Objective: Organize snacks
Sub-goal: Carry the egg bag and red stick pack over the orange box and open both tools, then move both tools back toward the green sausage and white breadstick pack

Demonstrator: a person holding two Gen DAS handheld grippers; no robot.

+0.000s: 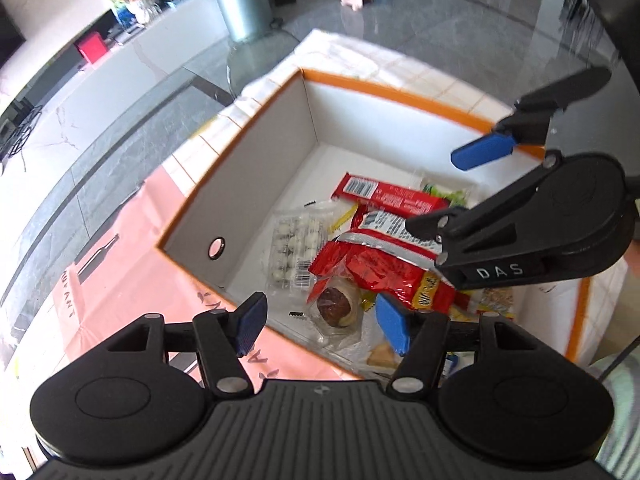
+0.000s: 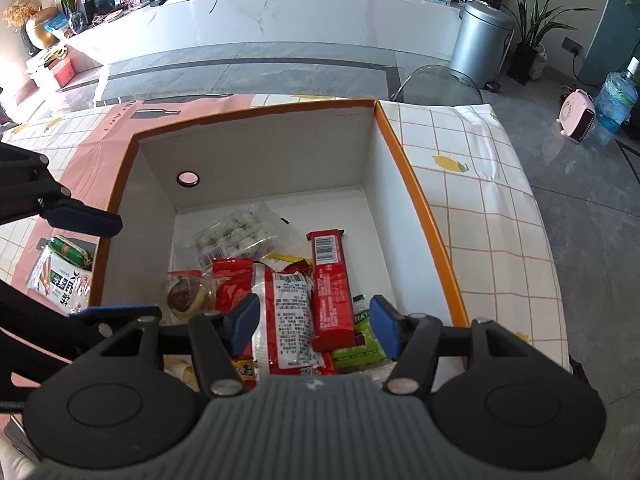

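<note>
An orange-rimmed cardboard box [image 2: 420, 208] with white inner walls sits on a bench covered by a cloth [image 2: 492, 216] of pink panels and a white grid pattern. Both hand-held grippers hang above the open box, and both are empty.

The left hand-held gripper [image 1: 322, 322] has its blue-padded fingers spread wide over the near edge of the box, holding nothing. The right hand-held gripper [image 2: 314, 326] is likewise spread apart above the pile of snacks, touching none of them. From the left camera, the right hand-held gripper reaches in from the right side, one blue pad [image 1: 482, 152] raised over the box's far corner.

The snacks lie together on the box floor. A long red bar [image 2: 332, 288] lies lengthwise next to a red and silver packet [image 2: 288, 320] with printed text. A green packet [image 2: 360, 344] sits under the near end of the bar. A clear pack of small white sweets [image 2: 236, 236] rests towards the far wall, and a round brown pastry in clear wrap [image 2: 184, 296] lies to the left of the red packets. The left wall has a small round hole [image 2: 188, 178].

Outside the box, on the cloth to its left, lies a white and green packet [image 2: 64, 276].

On the floor beyond the bench stand a silver bin [image 2: 480, 40] and a small pink heater [image 2: 578, 114].
</note>
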